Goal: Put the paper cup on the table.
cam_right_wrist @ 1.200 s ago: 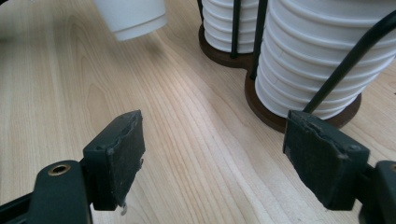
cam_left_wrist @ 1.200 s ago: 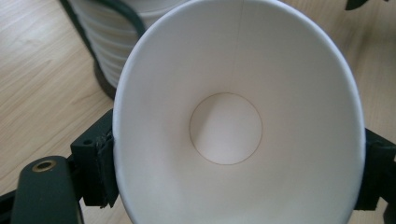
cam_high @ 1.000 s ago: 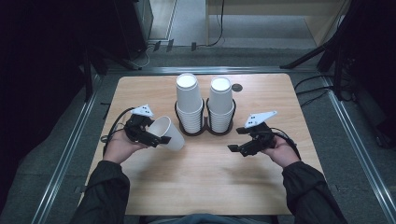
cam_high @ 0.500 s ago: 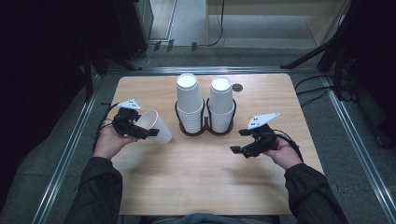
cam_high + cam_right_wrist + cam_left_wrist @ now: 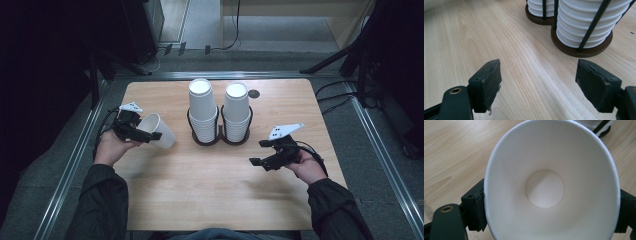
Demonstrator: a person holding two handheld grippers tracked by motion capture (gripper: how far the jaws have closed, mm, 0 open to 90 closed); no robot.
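A white paper cup point(image 5: 159, 131) lies on its side in my left gripper point(image 5: 150, 134), over the left part of the wooden table point(image 5: 210, 200). In the left gripper view the cup point(image 5: 549, 182) faces the camera mouth first, with both jaws pressed against its rim sides. Two stacks of upturned white cups point(image 5: 202, 111) point(image 5: 236, 112) stand in a black wire holder point(image 5: 220, 140) at the table's middle back. My right gripper point(image 5: 256, 161) hovers right of the holder, open, nothing between its pads point(image 5: 487, 82). The holder's base point(image 5: 584, 50) sits just ahead of it.
A small dark round hole point(image 5: 254, 93) is in the tabletop behind the right stack. Metal rails point(image 5: 75, 165) run along the table's left and right sides. The person's dark sleeves point(image 5: 100, 210) come in from the near edge.
My left gripper has carried the cup leftward, away from the holder toward the table's left edge. The right gripper has stayed where it was.
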